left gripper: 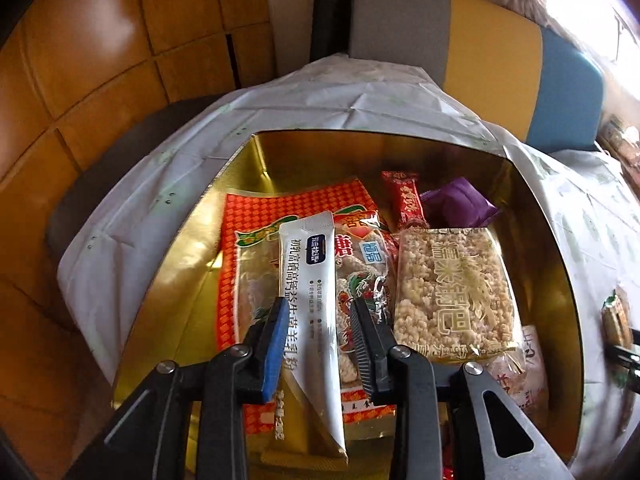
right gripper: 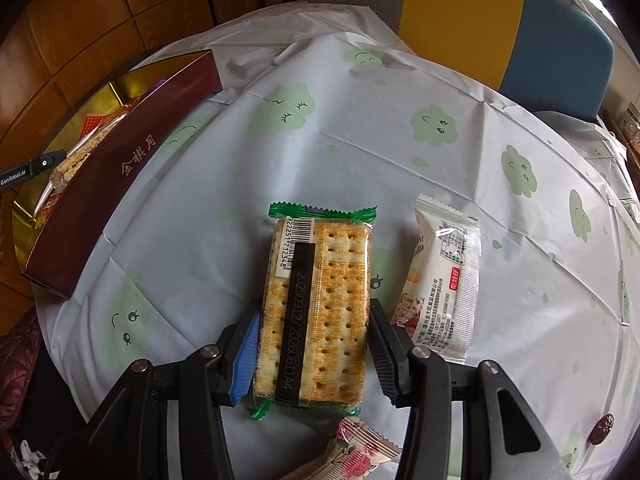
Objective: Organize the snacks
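- Left gripper (left gripper: 320, 320) hangs over the gold-lined box (left gripper: 532, 216). A long white stick sachet (left gripper: 314, 300) lies between the fingers (left gripper: 276, 344), which look slack: the blue pad touches its edge, the black one stands clear.
- The sachet's long axis runs from about 12 to 6 o'clock. It lies on a red checkered bag (left gripper: 248, 220), with a rice crisp pack (left gripper: 452, 284) at 3 o'clock.
- The box's far end at 12 o'clock shows bare gold floor, so there's room there.
- Right gripper (right gripper: 314, 344) is clamped on a cracker pack (right gripper: 320, 300), clear wrap with green ends, over the worktop (right gripper: 320, 140).
- It points 12 to 6 too. A white snack packet (right gripper: 444, 280) sits just beside it at 3 o'clock, with open cloth all round.
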Motion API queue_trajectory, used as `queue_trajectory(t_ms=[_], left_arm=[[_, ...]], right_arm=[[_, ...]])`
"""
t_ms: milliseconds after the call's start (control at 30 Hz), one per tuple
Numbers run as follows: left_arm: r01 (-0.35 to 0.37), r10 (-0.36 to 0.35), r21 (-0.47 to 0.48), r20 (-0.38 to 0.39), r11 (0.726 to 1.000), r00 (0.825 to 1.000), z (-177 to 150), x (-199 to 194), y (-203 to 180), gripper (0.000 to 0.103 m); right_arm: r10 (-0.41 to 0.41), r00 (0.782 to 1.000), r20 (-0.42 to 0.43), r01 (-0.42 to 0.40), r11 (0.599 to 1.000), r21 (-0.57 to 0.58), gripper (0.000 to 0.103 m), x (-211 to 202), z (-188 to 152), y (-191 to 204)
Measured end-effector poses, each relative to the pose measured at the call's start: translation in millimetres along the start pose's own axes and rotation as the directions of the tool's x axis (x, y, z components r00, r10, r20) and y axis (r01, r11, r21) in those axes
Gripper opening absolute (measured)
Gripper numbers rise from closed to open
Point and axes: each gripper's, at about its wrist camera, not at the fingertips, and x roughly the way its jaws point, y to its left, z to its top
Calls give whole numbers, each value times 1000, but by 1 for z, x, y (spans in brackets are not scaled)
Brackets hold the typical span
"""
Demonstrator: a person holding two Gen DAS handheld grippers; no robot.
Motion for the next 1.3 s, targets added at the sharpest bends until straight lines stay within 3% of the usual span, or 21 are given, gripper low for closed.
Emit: queue_trajectory(t_ms=[100, 300, 1300], left_arm=[[-29, 29, -28, 9, 999, 1000, -3, -8, 2, 33], [-17, 18, -54, 16, 998, 1000, -10, -22, -1, 33], [17, -19, 39, 52, 999, 998, -43, -50, -20, 34]], right_arm=[[-3, 1000, 1, 3, 1000, 0, 50, 0, -1, 1], [-8, 1000, 1, 8, 1000, 1, 50, 0, -1, 3], [-118, 993, 30, 113, 986, 126, 50, -5, -9, 17]])
